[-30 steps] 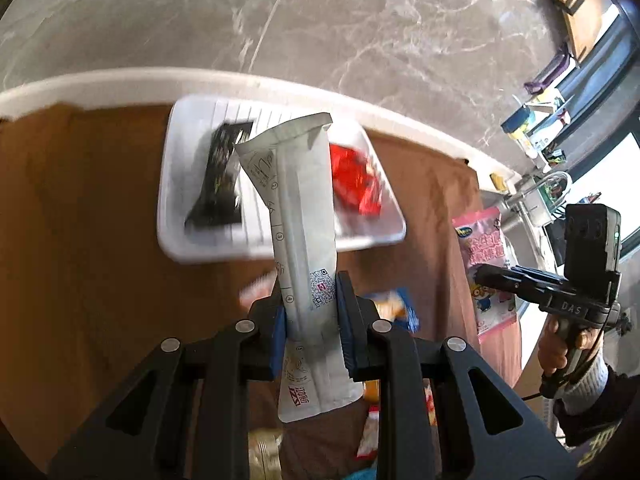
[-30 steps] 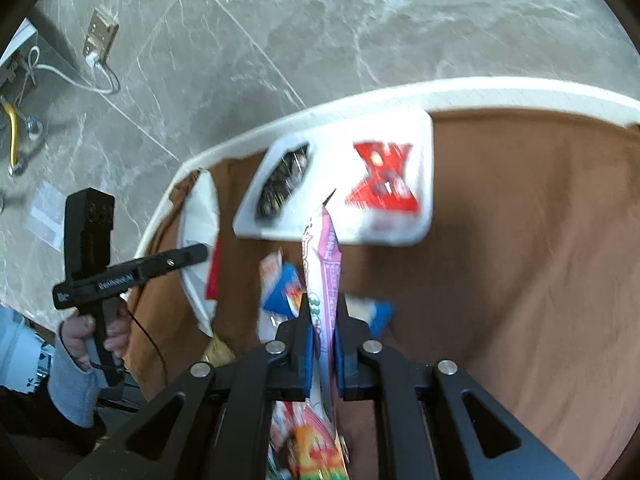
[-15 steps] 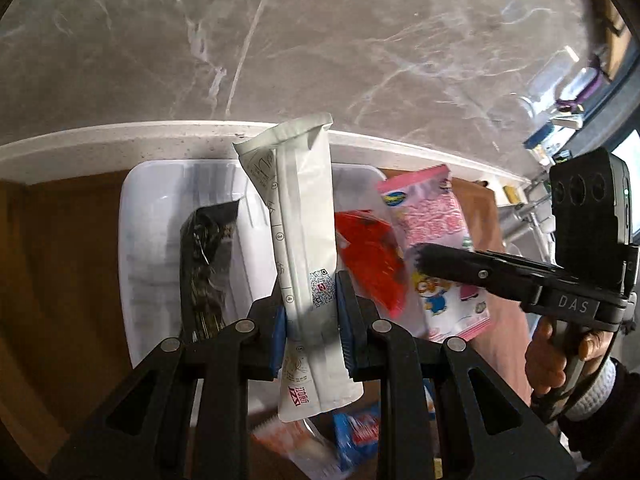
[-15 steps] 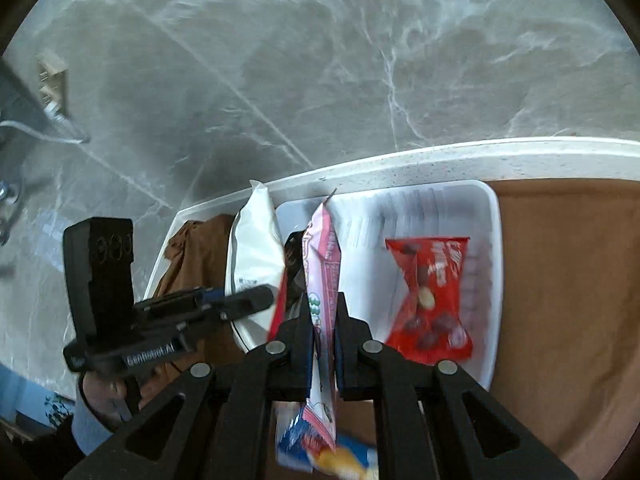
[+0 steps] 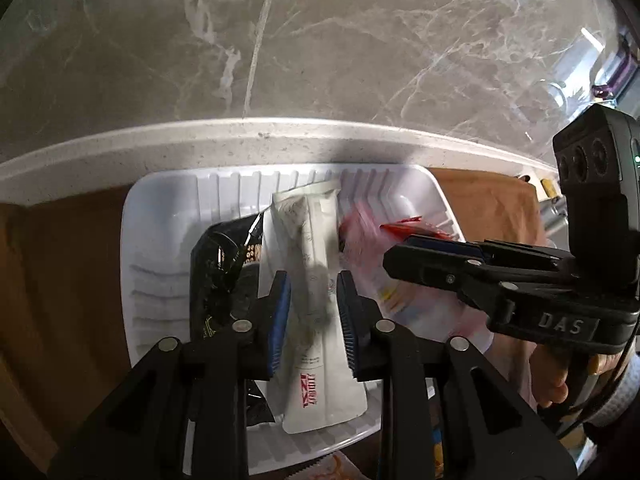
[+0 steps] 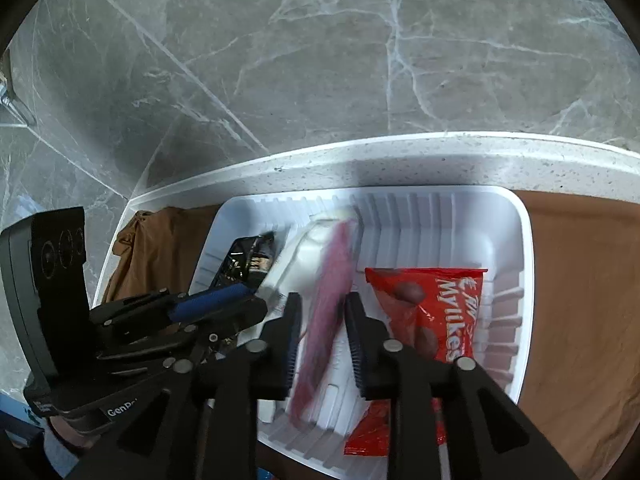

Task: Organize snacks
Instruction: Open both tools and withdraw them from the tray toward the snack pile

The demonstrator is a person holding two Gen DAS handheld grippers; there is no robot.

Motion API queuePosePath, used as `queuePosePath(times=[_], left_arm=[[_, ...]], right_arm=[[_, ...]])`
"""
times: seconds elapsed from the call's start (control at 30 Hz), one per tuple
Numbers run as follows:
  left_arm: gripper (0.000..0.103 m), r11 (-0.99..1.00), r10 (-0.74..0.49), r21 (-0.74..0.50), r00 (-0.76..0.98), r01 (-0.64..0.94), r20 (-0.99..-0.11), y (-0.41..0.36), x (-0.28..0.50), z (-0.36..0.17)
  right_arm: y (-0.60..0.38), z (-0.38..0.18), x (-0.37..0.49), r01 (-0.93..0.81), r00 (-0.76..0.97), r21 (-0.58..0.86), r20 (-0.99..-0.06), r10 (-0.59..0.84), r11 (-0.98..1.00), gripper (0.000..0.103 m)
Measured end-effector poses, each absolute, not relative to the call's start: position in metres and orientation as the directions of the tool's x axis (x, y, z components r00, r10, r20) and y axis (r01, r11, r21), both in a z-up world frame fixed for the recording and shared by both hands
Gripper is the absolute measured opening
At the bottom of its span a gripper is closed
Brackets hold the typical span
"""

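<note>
A white ribbed tray [image 5: 160,240] [image 6: 512,240] sits on a brown cloth at the counter's far edge. My left gripper [image 5: 312,308] is open over it; a white packet [image 5: 312,248] lies in the tray between its fingers, free of the pads. A black packet [image 5: 216,272] [image 6: 244,260] lies to its left. My right gripper [image 6: 320,336] is open; a pink packet [image 6: 332,292], blurred, sits between its fingers, also loose. It also shows in the left wrist view [image 5: 384,280]. A red Mylikes packet [image 6: 436,316] lies at the tray's right.
The other gripper crosses each view: the right one [image 5: 500,276] in the left wrist view, the left one [image 6: 152,320] in the right wrist view. The pale counter rim [image 6: 400,160] runs behind the tray, with grey marble floor beyond.
Both grippers moved forward and down over the tray and opened. The white packet and the pink packet have left the pads and dropped into the tray.
</note>
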State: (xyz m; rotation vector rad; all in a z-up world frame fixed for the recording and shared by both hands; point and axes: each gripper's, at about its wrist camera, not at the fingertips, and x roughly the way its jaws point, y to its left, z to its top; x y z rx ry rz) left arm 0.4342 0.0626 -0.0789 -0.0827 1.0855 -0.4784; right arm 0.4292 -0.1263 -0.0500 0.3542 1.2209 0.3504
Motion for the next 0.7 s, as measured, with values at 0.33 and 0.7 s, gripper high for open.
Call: queuePosePath(times=[0.33, 0.7], left_arm=[[0.047, 0.896, -0.425, -0.290, 0.460, 0.335, -0.780, 0.071, 0.390, -0.033], [0.049, 0.909, -0.405, -0.293, 0.453, 0.297, -0.794, 0.102, 0.301, -0.021]], right_arm=[[-0.140, -0.002, 0.405, -0.114, 0.402, 0.447, -0.796, 0.453, 0.887, 0.048], [-0.133, 0.046, 0.314, -0.276, 0.441, 0.300, -0.805, 0.398, 0.913, 0.049]])
